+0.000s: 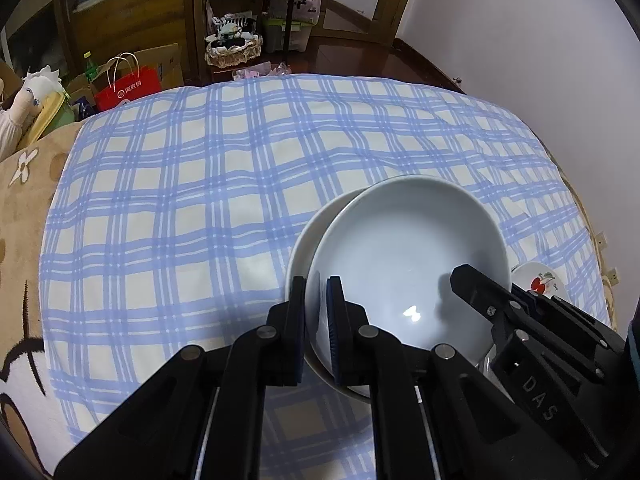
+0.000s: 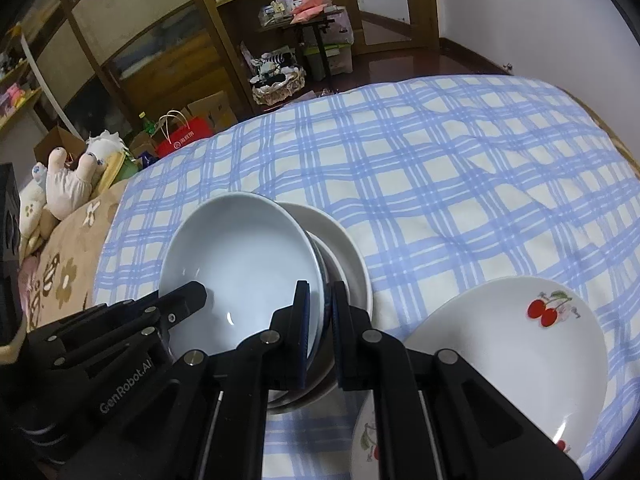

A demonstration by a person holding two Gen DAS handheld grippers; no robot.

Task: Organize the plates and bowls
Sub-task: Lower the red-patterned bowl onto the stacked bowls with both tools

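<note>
A pale blue-white bowl [image 1: 400, 248] [image 2: 240, 256] sits tilted in a cream bowl [image 1: 304, 236] [image 2: 344, 248] on the blue plaid cloth [image 1: 200, 200]. My left gripper [image 1: 316, 282] is shut on the pale bowl's left rim, one finger inside and one outside. My right gripper [image 2: 322, 286] is shut on the opposite rim of the same bowl. Each gripper shows in the other's view, the right gripper [image 1: 488, 292] and the left gripper [image 2: 180, 300], each with a finger inside the bowl. A white cherry-print plate [image 2: 512, 344] [image 1: 540, 280] lies to the right, over a second one [image 2: 366, 436].
The plaid cloth [image 2: 440, 168] stretches far beyond the bowls. A beige flowered blanket [image 1: 24, 200] and a plush toy [image 2: 68, 184] lie at the left. A red paper bag [image 1: 128, 88], boxes and shelves stand past the bed. A white wall [image 1: 540, 40] is on the right.
</note>
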